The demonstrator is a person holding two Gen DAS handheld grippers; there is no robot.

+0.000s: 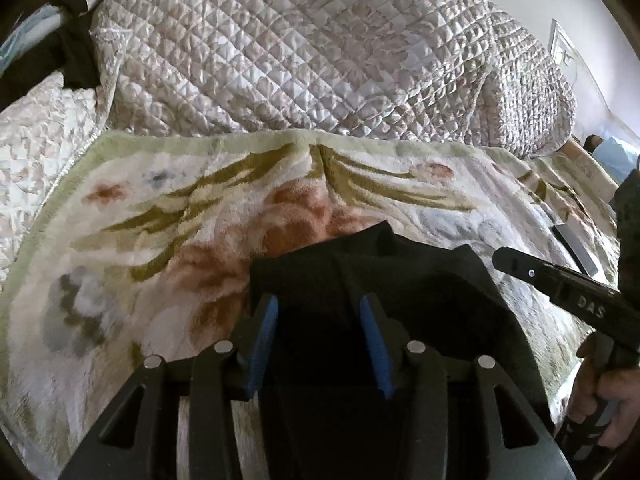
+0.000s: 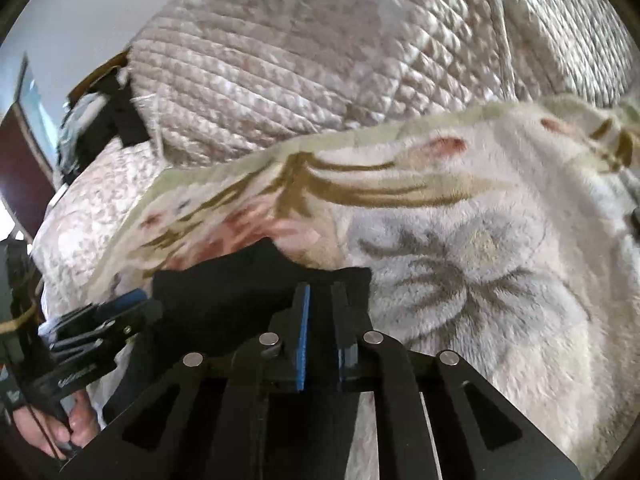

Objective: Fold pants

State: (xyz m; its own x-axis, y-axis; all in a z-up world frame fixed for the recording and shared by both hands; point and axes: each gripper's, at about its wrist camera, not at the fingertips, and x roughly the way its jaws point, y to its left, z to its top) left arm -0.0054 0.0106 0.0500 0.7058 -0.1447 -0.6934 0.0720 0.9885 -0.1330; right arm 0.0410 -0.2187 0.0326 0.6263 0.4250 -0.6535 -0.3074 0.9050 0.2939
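The black pants point(image 1: 360, 264) lie folded on a floral plush blanket point(image 1: 160, 220). My left gripper point(image 1: 318, 304) hangs over them, its blue pads point(image 1: 264, 336) wide apart with the dark cloth below and between them. From the right, my right gripper point(image 1: 504, 262) reaches in toward the pants' right edge. In the right wrist view the pants point(image 2: 240, 276) fill the lower middle. There my right gripper point(image 2: 322, 292) stands over their right corner with only a narrow gap between its pads, and I see no cloth pinched. My left gripper point(image 2: 132, 300) shows at the left.
A quilted satin bedspread point(image 1: 300, 48) is piled behind the blanket point(image 2: 460, 220). Another dark garment point(image 1: 76, 60) hangs at the far left. A flat grey object point(image 1: 576, 252) lies on the blanket at the right. A person's hands point(image 1: 608, 400) point(image 2: 52, 428) hold the gripper handles.
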